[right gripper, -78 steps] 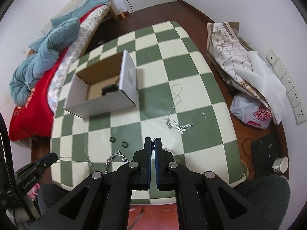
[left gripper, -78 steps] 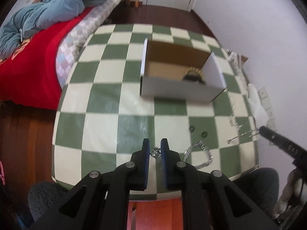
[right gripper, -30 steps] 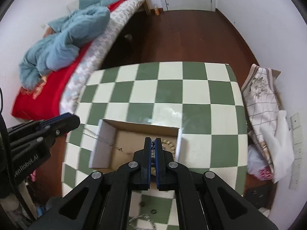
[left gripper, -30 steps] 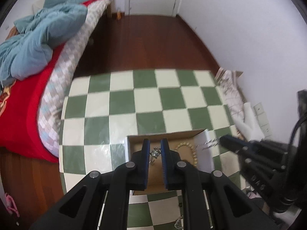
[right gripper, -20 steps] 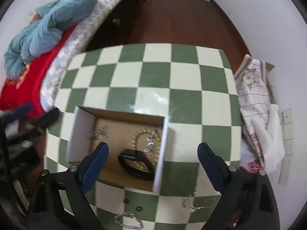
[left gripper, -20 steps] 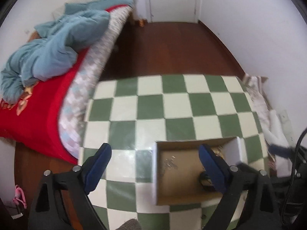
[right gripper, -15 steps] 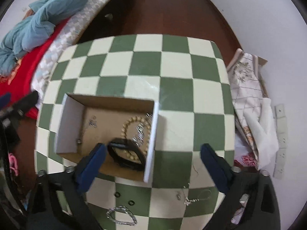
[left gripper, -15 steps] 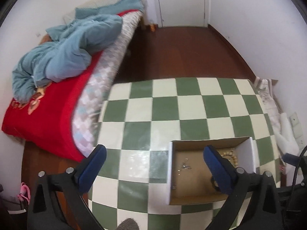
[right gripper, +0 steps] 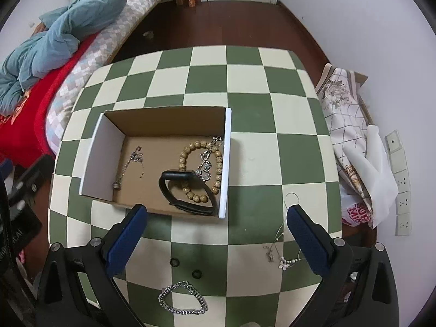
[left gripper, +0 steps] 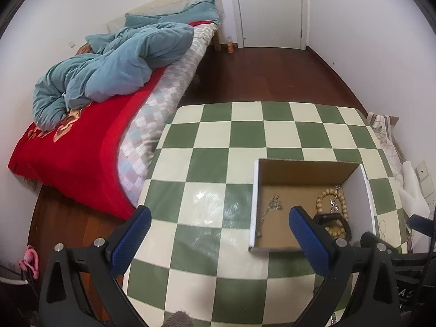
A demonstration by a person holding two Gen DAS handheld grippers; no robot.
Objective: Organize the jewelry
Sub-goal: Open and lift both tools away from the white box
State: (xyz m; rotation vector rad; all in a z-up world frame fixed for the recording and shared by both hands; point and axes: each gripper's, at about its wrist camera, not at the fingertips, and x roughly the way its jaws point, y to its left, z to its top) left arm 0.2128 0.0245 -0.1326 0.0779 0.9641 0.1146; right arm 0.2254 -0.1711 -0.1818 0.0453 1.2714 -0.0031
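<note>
An open cardboard box (right gripper: 229,147) (left gripper: 255,190) stands on the green-and-cream checkered table (right gripper: 245,81). In it lie a wooden bead bracelet (right gripper: 185,155), a black watch band (right gripper: 177,188), a silver charm chain (right gripper: 207,160) and a thin silver necklace (right gripper: 130,163) (left gripper: 272,207). On the table near me lie a silver link chain (right gripper: 182,299), two small dark rings (right gripper: 184,268) and a thin pearl necklace (right gripper: 280,245). My right gripper (right gripper: 218,241) is open and empty above the table's near part. My left gripper (left gripper: 219,241) is open and empty, left of the box.
A bed (left gripper: 81,141) with a red cover and blue duvet stands left of the table. Folded fabric and a plastic bag (right gripper: 357,212) lie on the floor at the right by the wall. A door (left gripper: 269,8) is at the far end.
Both grippers carried jewelry to the box, opened wide and dropped it in. Both have since drawn back toward the table's near side, the left one further left.
</note>
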